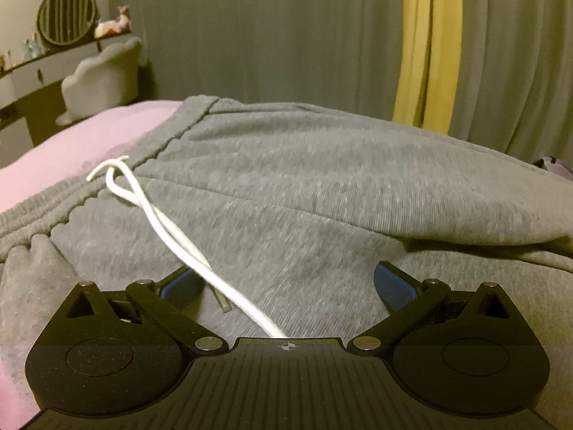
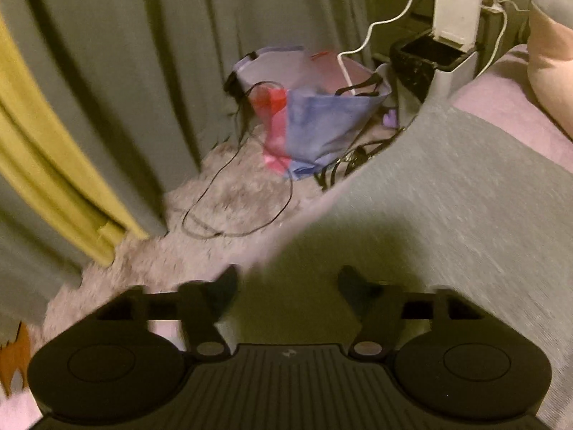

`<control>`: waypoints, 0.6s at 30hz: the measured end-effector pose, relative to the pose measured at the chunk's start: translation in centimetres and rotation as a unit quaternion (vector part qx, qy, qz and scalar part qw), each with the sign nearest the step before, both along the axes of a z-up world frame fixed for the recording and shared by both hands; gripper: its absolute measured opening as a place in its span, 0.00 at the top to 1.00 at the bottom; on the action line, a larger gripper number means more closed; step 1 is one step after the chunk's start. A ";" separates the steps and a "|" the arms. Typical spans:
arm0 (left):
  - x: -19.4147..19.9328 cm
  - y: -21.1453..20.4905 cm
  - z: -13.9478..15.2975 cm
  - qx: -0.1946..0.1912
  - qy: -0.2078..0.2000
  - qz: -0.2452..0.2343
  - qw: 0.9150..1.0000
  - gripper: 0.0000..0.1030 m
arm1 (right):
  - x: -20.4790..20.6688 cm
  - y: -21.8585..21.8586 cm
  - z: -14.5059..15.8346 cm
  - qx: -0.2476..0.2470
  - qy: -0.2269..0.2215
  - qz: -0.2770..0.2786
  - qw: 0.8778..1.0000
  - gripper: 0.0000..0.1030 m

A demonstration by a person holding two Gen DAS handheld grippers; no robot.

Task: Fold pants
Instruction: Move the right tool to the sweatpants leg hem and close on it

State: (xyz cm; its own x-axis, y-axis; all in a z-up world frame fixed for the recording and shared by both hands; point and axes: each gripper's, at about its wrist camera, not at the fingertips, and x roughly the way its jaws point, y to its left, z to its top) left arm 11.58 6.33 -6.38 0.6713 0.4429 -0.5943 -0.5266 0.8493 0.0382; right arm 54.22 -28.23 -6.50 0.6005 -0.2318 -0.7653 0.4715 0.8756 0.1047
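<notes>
Grey sweatpants (image 1: pixel 304 186) lie on a pink bed (image 1: pixel 71 150), with the ribbed waistband (image 1: pixel 71 200) at the left and a white drawstring (image 1: pixel 168 236) running back toward my left gripper. My left gripper (image 1: pixel 286 286) is open just above the fabric below the waistband, its blue pads (image 1: pixel 394 286) spread wide. In the right wrist view a pant leg (image 2: pixel 429 208) stretches away along the bed's edge. My right gripper (image 2: pixel 288 286) is open over the leg's shaded near part, and the picture is blurred.
Grey and yellow curtains (image 1: pixel 426 46) hang behind the bed. A vanity with a round mirror (image 1: pixel 68 14) and a chair (image 1: pixel 104 75) stand at the left. Beside the bed are a shaggy rug (image 2: pixel 222 193), a purple bag (image 2: pixel 315 122), cables, a bin (image 2: pixel 429 61) and a pink pillow (image 2: pixel 551 71).
</notes>
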 end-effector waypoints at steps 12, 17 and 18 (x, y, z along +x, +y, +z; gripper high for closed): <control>0.1 0.0 -0.2 0.007 -0.009 0.004 1.000 0.00 | 0.3 -0.2 -0.5 -0.131 0.039 0.034 0.990 0.89; 0.1 0.1 -0.1 0.002 -0.011 0.004 1.000 0.00 | -7.0 -1.0 3.3 -0.140 -0.045 0.093 0.985 0.96; 0.0 0.2 -0.1 0.001 -0.012 0.005 1.000 0.00 | -9.3 -1.8 4.1 -0.123 -0.068 0.093 0.986 0.96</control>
